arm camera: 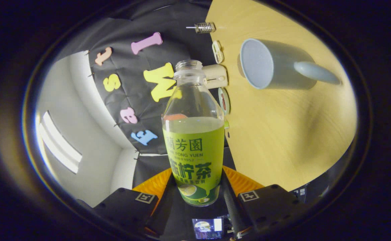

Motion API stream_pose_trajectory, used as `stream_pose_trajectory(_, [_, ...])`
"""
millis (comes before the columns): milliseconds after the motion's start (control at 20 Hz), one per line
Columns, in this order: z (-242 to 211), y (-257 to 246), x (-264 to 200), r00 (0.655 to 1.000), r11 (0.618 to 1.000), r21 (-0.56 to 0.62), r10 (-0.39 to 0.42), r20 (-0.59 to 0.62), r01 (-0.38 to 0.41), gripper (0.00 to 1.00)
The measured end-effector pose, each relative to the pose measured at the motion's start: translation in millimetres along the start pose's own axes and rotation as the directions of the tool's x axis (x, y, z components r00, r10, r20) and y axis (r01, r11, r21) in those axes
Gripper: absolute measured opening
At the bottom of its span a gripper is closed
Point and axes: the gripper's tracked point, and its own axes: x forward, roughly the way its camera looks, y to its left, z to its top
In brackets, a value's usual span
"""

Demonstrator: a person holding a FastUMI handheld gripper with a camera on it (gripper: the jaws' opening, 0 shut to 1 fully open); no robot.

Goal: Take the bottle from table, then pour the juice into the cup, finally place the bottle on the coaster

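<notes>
The bottle (193, 134) sits between your gripper's (195, 194) two fingers, which have closed in on its lower body, one pressed against each side. It is clear plastic with a rounded shoulder, a threaded neck and no cap. Pale yellow-green juice fills it to just above the label, and the upper part is empty and see-through. The green wrap label carries Chinese characters with "FONG YUEN" and "1952" in small Latin print, plus a lemon picture near the base.

Your view is rolled sideways, so the light wood-grain table (282, 134) stands beside the bottle, not below it. On it, beyond the fingers, is the cup (276, 65), a smooth matte grey-blue mug with a thick curved handle (its open mouth faces the bottle's neck, well apart from it). A few small flat objects (217, 52) line the table's edge, too small to identify.
</notes>
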Motion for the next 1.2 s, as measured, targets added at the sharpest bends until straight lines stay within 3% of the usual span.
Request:
stream_pose_trajectory(150, [-9,-8,-7,0.996,0.981,-0.176,-0.086,-0.036,0.078,0.77])
stream_pose_trajectory(300, [-4,-4,-21,0.989,0.904,-0.405,-0.148,-0.007,0.132,0.77])
stream_pose_trajectory(450, [19,12,-38,0.977,0.742,-0.637,-0.193,0.095,0.209,0.77])
stream_pose_trajectory(650, [39,49,-47,0.963,0.512,-0.817,-0.178,0.201,0.265,0.77])
stream_pose_trajectory(750, [57,67,-46,0.955,0.407,-0.866,-0.172,0.241,0.292,0.78])
stream_pose_trajectory(1000, [99,89,-28,0.932,0.194,-0.922,-0.215,0.292,0.334,0.78])
stream_pose_trajectory(1200, [143,98,-5,0.926,0.036,-0.951,-0.239,0.292,0.309,0.78])
